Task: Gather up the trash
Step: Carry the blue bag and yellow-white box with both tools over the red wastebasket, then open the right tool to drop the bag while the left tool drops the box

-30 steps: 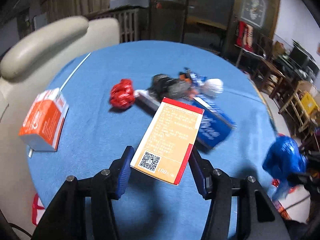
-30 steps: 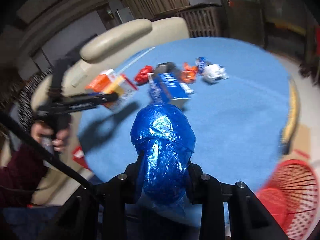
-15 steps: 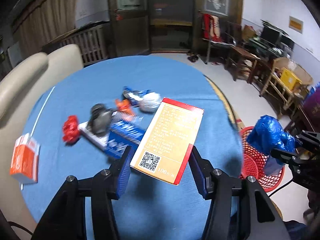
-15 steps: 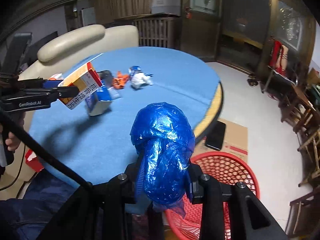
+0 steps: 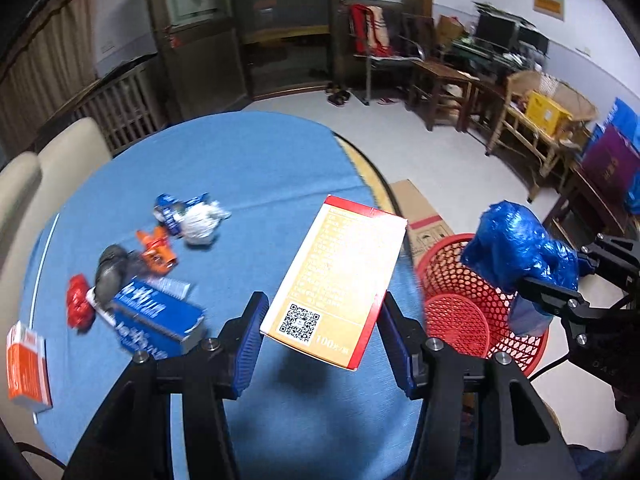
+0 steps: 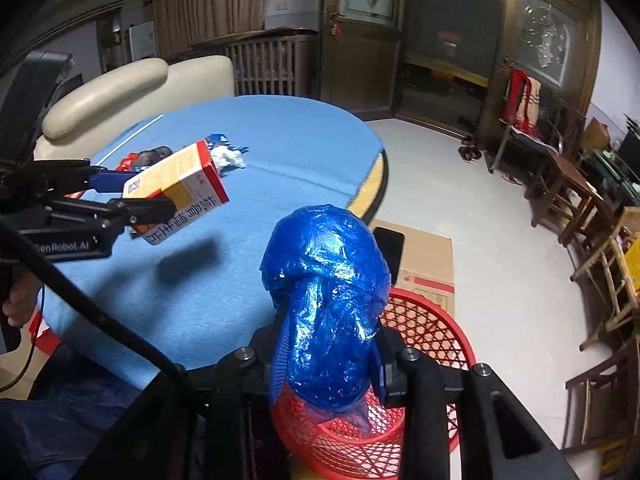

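Observation:
My left gripper (image 5: 320, 320) is shut on a yellow carton with red edges (image 5: 340, 284), held in the air above the blue round table (image 5: 248, 168) near its right edge. The same carton (image 6: 180, 188) shows in the right wrist view at the left. My right gripper (image 6: 328, 344) is shut on a crumpled blue plastic bag (image 6: 328, 292), hanging right over the red mesh basket (image 6: 432, 332) on the floor. The left wrist view has that bag (image 5: 516, 252) above the basket (image 5: 460, 300) at the right.
On the table lie a blue box (image 5: 156, 316), a small orange carton (image 5: 26, 364), a red wrapper (image 5: 78, 304), a grey lump (image 5: 110, 268), an orange wrapper (image 5: 158, 248) and a white crumpled ball (image 5: 202, 220). Flat cardboard (image 6: 424, 264) lies beside the basket. Cream chairs (image 6: 120, 88) stand behind the table.
Both grippers have swung to the right, away from the litter pile toward the table's edge. The blue bag now hangs over the red basket; the carton has come near the table's rim.

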Available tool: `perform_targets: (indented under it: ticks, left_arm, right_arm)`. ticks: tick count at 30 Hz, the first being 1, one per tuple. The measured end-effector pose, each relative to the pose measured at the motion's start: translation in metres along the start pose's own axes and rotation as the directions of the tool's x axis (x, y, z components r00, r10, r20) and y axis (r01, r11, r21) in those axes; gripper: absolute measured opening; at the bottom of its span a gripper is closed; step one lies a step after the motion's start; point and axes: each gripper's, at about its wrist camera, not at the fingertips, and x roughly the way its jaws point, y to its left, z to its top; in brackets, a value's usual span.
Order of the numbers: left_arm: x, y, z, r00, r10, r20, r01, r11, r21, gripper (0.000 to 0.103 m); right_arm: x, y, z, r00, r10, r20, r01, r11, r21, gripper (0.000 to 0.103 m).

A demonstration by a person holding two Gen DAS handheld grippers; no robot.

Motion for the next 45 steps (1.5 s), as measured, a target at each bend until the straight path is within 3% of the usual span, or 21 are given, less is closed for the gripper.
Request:
perform_targets:
  ticks: [18,22,25,33,35,36,38,45]
  left_arm:
    - [0.024,-0.056,0.017,0.998,-0.045,-0.047,0.049,0.995,0.091,0.057]
    - [0.030,-0.074,0.015,0.994,-0.079,-0.074,0.087,0.990,0.114,0.057]
    - [0.035,-0.092,0.010,0.990,-0.103,-0.098,0.117,0.983,0.140,0.057]
    - [0.054,-0.126,0.005,0.975,-0.157,-0.155,0.184,0.967,0.179,0.058]
    - [0.058,-0.128,0.003,0.972,-0.161,-0.169,0.192,0.963,0.187,0.059]
    - [0.059,-0.129,0.002,0.971,-0.164,-0.174,0.196,0.962,0.188,0.060]
    - [0.060,-0.126,0.001,0.971,-0.163,-0.175,0.195,0.964,0.181,0.061]
    - [0.043,-0.100,-0.004,0.982,-0.135,-0.134,0.154,0.979,0.137,0.061]
  right_arm:
    - [-0.001,-0.041,-0.015,0.999,-0.051,-0.013,0.052,0.995,0.086,0.036]
    - [0.012,-0.067,-0.028,0.998,-0.026,-0.050,0.035,0.983,0.182,0.037]
    - [0.029,-0.095,-0.048,0.994,0.017,-0.107,0.017,0.951,0.310,0.038]
    - [0.068,-0.148,-0.094,0.967,0.191,-0.167,-0.053,0.796,0.602,0.040]
    - [0.073,-0.153,-0.101,0.960,0.226,-0.166,-0.067,0.760,0.647,0.054]
    - [0.075,-0.155,-0.103,0.957,0.242,-0.160,-0.076,0.743,0.665,0.066]
    - [0.075,-0.158,-0.106,0.956,0.265,-0.127,-0.103,0.705,0.701,0.068]
    - [0.068,-0.154,-0.099,0.963,0.258,-0.079,-0.134,0.712,0.689,0.068]
